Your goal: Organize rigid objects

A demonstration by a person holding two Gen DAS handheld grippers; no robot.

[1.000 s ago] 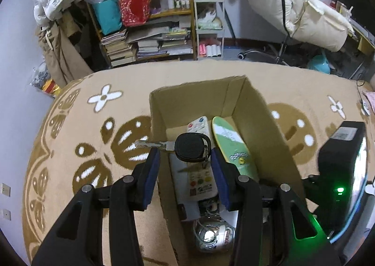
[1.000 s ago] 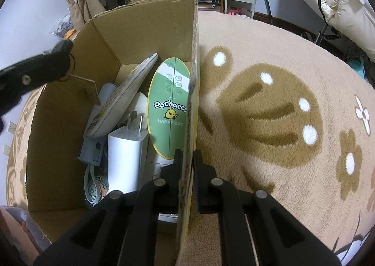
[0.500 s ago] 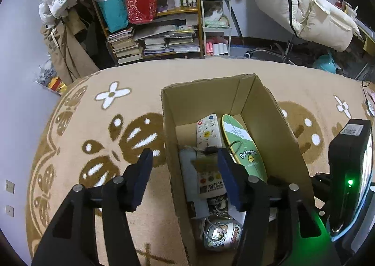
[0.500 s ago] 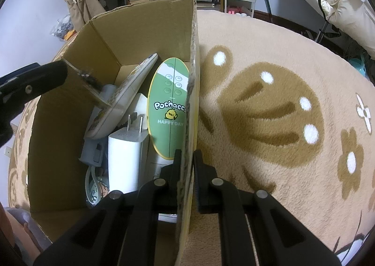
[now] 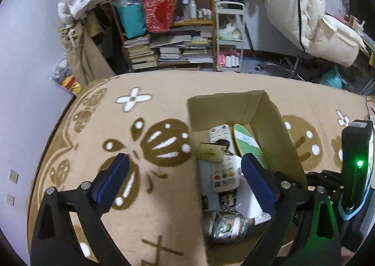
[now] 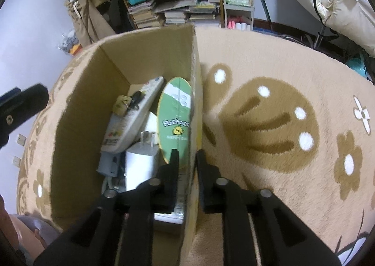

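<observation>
An open cardboard box (image 5: 234, 106) (image 6: 145, 55) stands on the patterned rug. Inside, a black key with a tan tag (image 5: 208, 152) (image 6: 120, 105) lies on a white remote (image 5: 222, 172) (image 6: 131, 120). Beside them are a green oval board (image 5: 246, 141) (image 6: 175, 115) and a white charger (image 6: 140, 162). My left gripper (image 5: 185, 162) is wide open and empty above the box's left wall. My right gripper (image 6: 187, 155) straddles the box's right wall, its jaws a little apart, the inner finger off the cardboard.
A round printed tin (image 5: 225, 228) lies at the box's near end. The beige rug (image 6: 269, 125) spreads around the box. Behind it are a cluttered bookshelf (image 5: 168, 38), a white cart (image 5: 229, 38) and a padded chair (image 5: 328, 38).
My left gripper opened and let go of the key, which dropped onto the remote in the box, then drew back to the left. My right gripper's jaws loosened on the box wall.
</observation>
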